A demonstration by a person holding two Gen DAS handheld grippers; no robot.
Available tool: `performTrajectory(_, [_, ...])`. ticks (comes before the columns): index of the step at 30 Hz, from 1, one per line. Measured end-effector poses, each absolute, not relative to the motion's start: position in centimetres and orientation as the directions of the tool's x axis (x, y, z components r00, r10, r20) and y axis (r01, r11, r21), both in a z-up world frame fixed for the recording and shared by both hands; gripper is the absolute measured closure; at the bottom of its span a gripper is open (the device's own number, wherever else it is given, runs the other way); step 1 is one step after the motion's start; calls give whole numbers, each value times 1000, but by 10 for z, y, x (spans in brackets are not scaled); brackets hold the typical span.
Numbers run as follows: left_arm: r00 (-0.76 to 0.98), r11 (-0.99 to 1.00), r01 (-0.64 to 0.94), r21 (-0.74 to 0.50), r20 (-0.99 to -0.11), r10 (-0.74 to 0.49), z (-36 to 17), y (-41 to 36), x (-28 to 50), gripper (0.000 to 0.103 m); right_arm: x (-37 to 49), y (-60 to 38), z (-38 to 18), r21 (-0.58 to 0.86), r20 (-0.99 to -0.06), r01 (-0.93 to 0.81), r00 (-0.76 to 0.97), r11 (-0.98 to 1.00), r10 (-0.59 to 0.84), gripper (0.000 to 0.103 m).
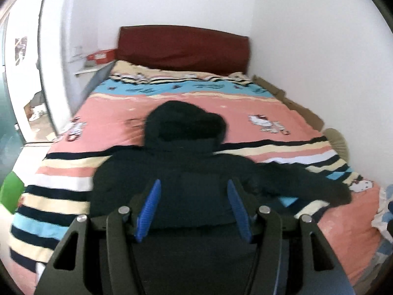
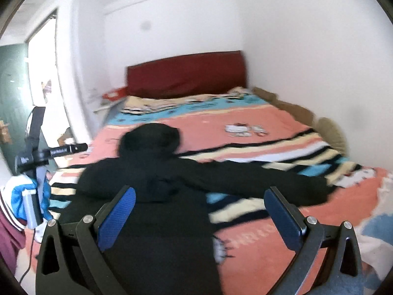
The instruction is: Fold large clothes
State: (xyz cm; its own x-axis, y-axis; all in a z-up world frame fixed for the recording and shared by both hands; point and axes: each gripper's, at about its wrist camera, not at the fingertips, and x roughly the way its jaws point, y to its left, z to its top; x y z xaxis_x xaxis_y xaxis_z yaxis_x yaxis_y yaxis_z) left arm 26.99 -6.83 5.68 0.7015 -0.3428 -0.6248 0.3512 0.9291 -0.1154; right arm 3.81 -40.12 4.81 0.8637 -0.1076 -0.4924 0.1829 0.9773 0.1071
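A black hooded jacket (image 1: 186, 172) lies spread flat on a bed (image 1: 343, 233) covered with a pink, blue and striped cartoon-print sheet (image 1: 118, 113). In the left wrist view the garment fills the lower centre of the frame, its hood (image 1: 181, 125) toward the dark red headboard (image 1: 184, 46) at upper centre and one sleeve (image 1: 307, 182) stretched out to the right of the frame.

The left hand-held gripper (image 1: 194, 211) sits at the bottom centre of that view, above the jacket's body, its blue-padded fingers (image 1: 149, 209) standing apart with nothing gripped between them.

The right wrist view shows the same jacket (image 2: 157, 196) from further right, the hood (image 2: 149, 137) at centre left and the outstretched sleeve (image 2: 265, 182) running across to the right. The right hand-held gripper (image 2: 201, 218) at the bottom of the frame is spread wide, its pads (image 2: 118, 218) clear of the cloth, the left one over the jacket and the right one over the sheet.

At the left edge of this view the other hand-held gripper (image 2: 73, 148) appears raised beside the bed, held by a hand in a blue and white glove (image 2: 22, 196).

A red box (image 1: 102, 56) rests on a small shelf at upper left, beside the headboard. White walls (image 1: 307, 36) enclose the bed at the back and right. Both frames are slightly blurred.
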Motion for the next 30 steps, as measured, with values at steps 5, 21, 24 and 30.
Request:
performTrajectory(5, [701, 961, 239, -138, -661, -269, 34, 5, 289, 48, 80, -360, 34, 69, -549, 88, 835, 994, -36, 1])
performTrajectory(21, [665, 969, 200, -144, -707, -242, -57, -3, 417, 48, 299, -273, -32, -23, -640, -64, 768, 998, 35, 1])
performTrajectory(24, [648, 962, 251, -105, -720, -248, -76, -31, 434, 48, 328, -276, -56, -16, -661, -44, 750, 999, 22, 1])
performTrajectory(30, [623, 948, 316, -42, -744, -241, -127, -67, 445, 48, 360, -299, -118, 14, -740, 1, 673, 1000, 10, 1])
